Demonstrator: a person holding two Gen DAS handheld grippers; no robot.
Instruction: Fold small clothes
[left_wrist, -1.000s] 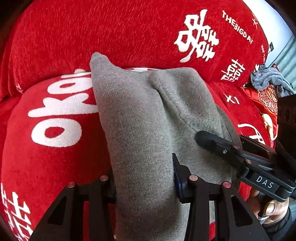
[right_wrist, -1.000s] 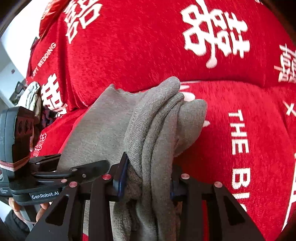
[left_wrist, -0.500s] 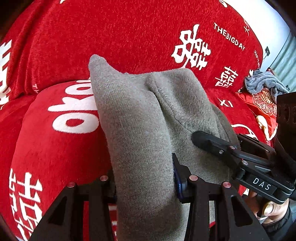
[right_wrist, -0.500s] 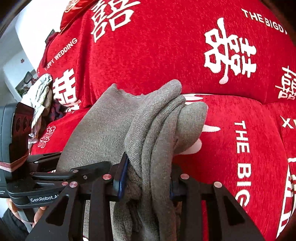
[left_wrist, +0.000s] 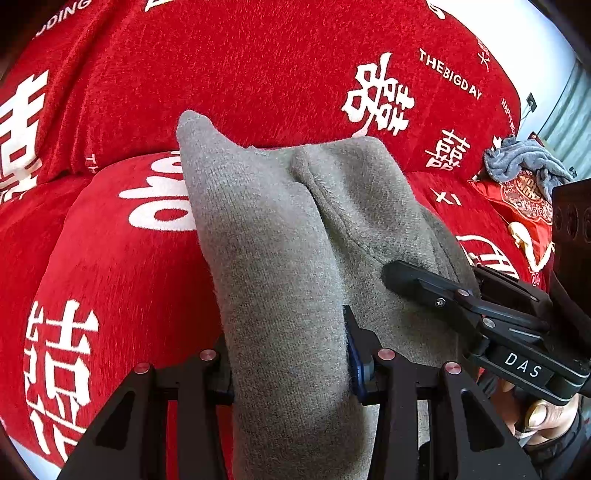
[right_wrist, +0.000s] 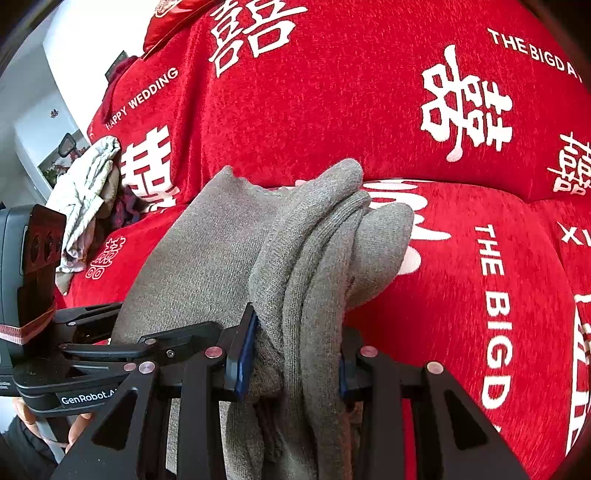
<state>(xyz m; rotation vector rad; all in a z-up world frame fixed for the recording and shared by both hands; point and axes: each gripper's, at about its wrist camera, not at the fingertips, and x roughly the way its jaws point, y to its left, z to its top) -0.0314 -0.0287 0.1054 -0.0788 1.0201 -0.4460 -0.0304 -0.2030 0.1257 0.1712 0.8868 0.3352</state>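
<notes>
Both grippers, left (left_wrist: 288, 363) and right (right_wrist: 295, 354), clamp their fingers on the bunched grey knitted garment (left_wrist: 295, 236) (held over the red sofa cover (left_wrist: 258, 74)), likely to carry it.

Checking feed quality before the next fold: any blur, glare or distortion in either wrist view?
Left wrist view: sharp on the grey garment, strong fisheye bending of the red sofa cover, dark corners, bright washed-out patch upper right. Right wrist view: crisp knit texture on the garment, same barrel distortion, overexposed wall upper left; no motion blur.

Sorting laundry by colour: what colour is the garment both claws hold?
Plain grey garment; clearest in the left wrist view.
</notes>
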